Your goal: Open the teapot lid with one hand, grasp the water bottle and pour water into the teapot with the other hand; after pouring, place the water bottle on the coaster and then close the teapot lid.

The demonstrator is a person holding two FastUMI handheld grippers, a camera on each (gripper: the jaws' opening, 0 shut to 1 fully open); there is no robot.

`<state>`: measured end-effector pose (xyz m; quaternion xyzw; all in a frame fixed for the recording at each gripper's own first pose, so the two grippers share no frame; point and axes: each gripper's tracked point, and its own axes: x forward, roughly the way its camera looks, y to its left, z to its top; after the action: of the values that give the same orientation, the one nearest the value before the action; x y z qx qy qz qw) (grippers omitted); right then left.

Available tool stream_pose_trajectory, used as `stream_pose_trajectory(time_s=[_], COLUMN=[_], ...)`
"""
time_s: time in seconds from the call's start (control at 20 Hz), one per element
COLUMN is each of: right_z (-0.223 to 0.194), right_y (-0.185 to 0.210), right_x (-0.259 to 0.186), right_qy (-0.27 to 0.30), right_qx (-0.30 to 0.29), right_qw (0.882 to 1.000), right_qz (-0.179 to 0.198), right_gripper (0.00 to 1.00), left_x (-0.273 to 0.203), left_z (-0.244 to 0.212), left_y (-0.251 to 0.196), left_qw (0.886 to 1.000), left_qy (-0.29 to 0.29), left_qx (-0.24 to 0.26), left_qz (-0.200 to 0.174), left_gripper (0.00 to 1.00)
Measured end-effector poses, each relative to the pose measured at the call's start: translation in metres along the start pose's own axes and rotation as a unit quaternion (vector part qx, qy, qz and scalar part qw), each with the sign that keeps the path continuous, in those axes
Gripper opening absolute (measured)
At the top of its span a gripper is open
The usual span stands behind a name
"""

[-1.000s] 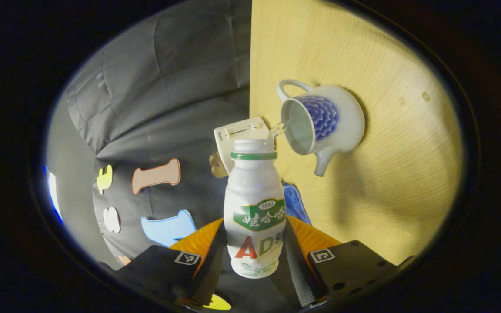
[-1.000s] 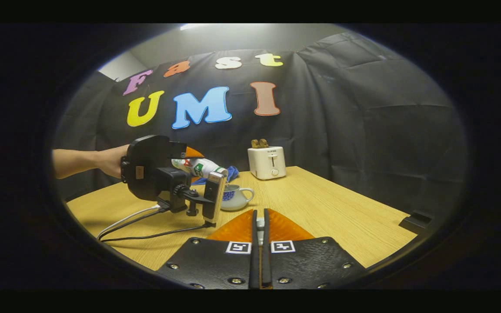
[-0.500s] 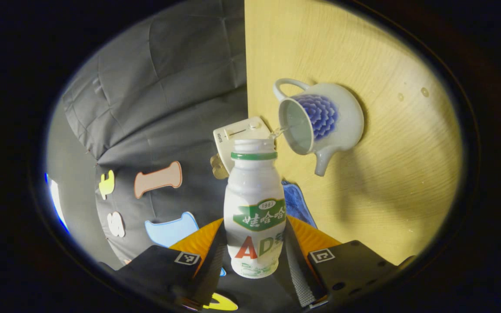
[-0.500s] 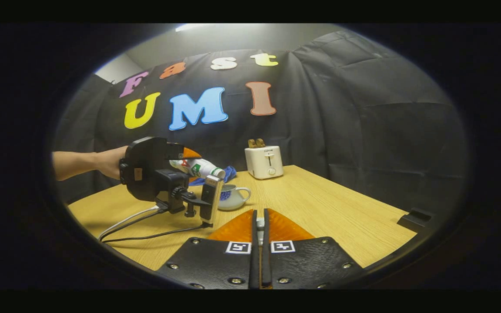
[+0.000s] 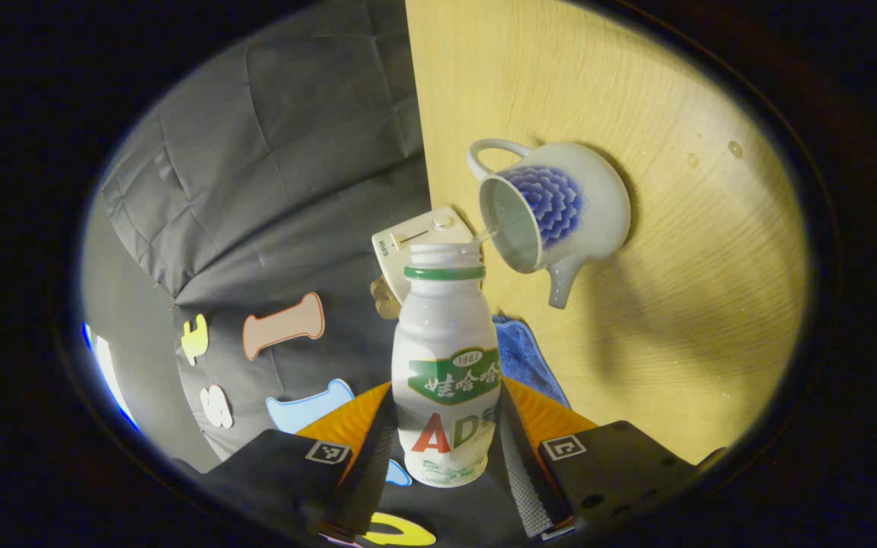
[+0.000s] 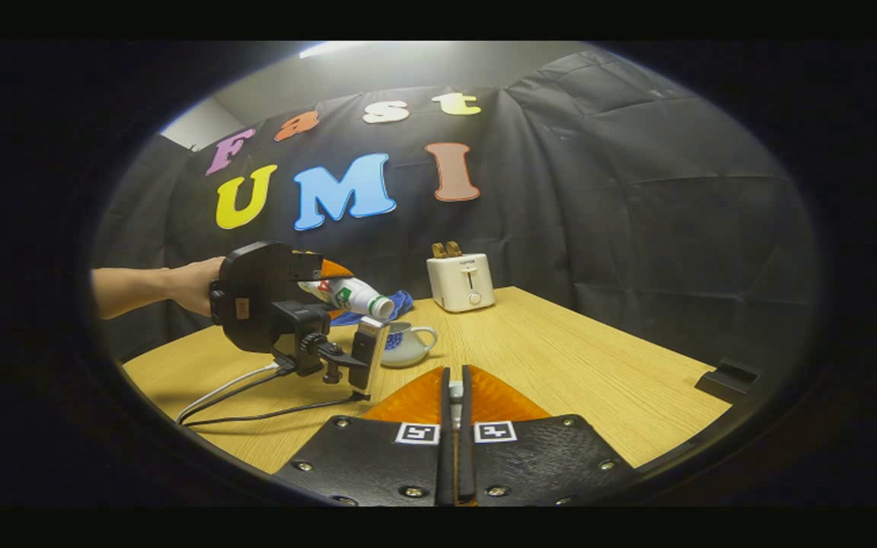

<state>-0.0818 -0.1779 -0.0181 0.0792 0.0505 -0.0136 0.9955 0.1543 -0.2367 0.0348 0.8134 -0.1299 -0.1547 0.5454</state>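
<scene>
In the right gripper view a white toaster (image 6: pixel 460 282) stands near the table's far edge, just above centre frame, with brown slices poking from its top. A blue cloth (image 6: pixel 400 303) lies to its left, partly behind the tilted bottle. At the centre left of that frame the left gripper (image 6: pixel 315 268), held by a hand (image 6: pixel 196 285), carries a mounted phone and trailing cables that hide part of the teapot (image 6: pixel 406 345) behind them. A small dark block (image 6: pixel 728 377) sits at the table's right edge.

The water bottle (image 5: pixel 448 365) fills the lower centre of the left gripper view, white with a green neck ring and a green and red label, its cap off. Both fingers of the left gripper (image 5: pixel 444 441) press on its sides. It is tipped toward the teapot (image 5: pixel 553 207), which sits in the upper right of that frame on the wooden table (image 5: pixel 682 304). The pot is white with a blue flower, lidless, with handle up and spout down in the frame. A thin stream seems to run from bottle mouth to pot rim, though it is faint.

The right gripper (image 6: pixel 454 396) at the bottom centre of its view has its fingers closed on a small pale thing, possibly the lid's knob.

A few droplets lie beyond the pot, at the upper right of the left gripper view. Bare tabletop spreads right of the toaster.
</scene>
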Motion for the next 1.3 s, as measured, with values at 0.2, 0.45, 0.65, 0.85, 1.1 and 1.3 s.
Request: stream_pose_trajectory(time_s=[0.2, 0.45, 0.65, 0.85, 1.1, 1.3], right_z=[-0.0013, 0.0002, 0.0, -0.0006, -0.0033, -0.0003], right_y=[-0.0028, -0.0048, -0.0053, -0.0049, -0.0039, -0.0025], right_x=[-0.0011, -0.002, -0.0022, -0.0024, -0.0017, 0.0011], right_qy=[0.002, 0.0, 0.002, 0.004, 0.009, 0.008], right_qx=[0.003, 0.004, 0.005, 0.003, 0.003, -0.004], right_qw=[1.0, 1.0, 1.0, 1.0, 1.0, 1.0], right_qz=[-0.002, -0.003, -0.003, -0.003, -0.004, -0.004], right_gripper=[0.02, 0.02, 0.02, 0.02, 0.02, 0.02], left_x=[0.0002, 0.0003, 0.0001, 0.0005, 0.0015, 0.0027], left_z=[0.0023, 0.0039, 0.0032, 0.0027, 0.004, 0.0022], left_y=[0.0014, 0.0018, 0.0034, 0.004, 0.0027, 0.0021], left_qw=[1.0, 1.0, 1.0, 1.0, 1.0, 1.0], left_qy=[-0.001, 0.0, 0.001, 0.0, -0.003, -0.006], left_qx=[0.008, 0.015, 0.022, 0.022, 0.015, -0.005], left_qz=[0.005, 0.008, 0.012, 0.014, 0.012, 0.014], left_gripper=[0.77, 0.76, 0.76, 0.76, 0.77, 0.83])
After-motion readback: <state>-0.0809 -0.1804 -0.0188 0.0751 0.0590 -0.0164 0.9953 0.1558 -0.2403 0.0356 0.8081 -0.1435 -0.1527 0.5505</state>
